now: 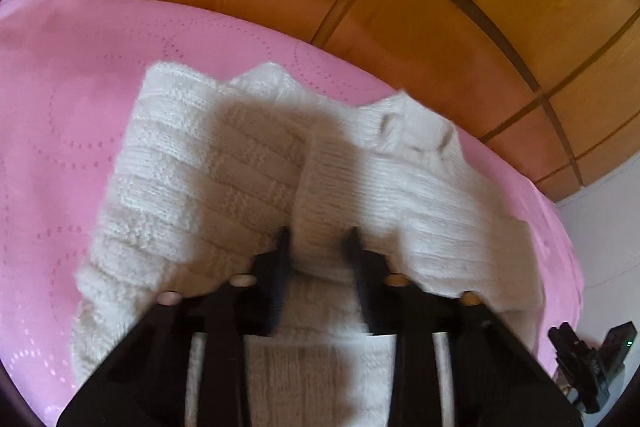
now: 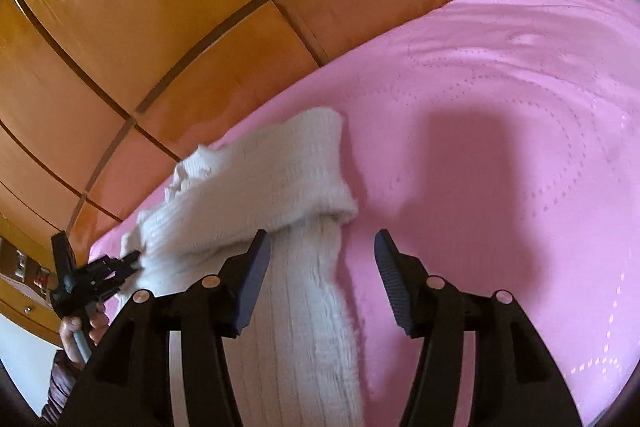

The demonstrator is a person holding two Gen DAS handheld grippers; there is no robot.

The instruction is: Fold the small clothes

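Your left gripper pinches the sweater; your right gripper hangs released over it.

The white knit sweater lies spread on the pink bedspread, near the wooden panelling beyond the bed. In the left wrist view your left fingers stand close together with a raised fold of the knit caught between them, so they are grasping the sweater near its middle; the picture is blurred there, so how firm the hold is cannot be told. In the right wrist view your right jaws stand wide apart, holding nothing: the left finger lies over the sweater's sleeve, the other over bare pink cloth. At the far left of that view your left hand grips the other gripper's handle.
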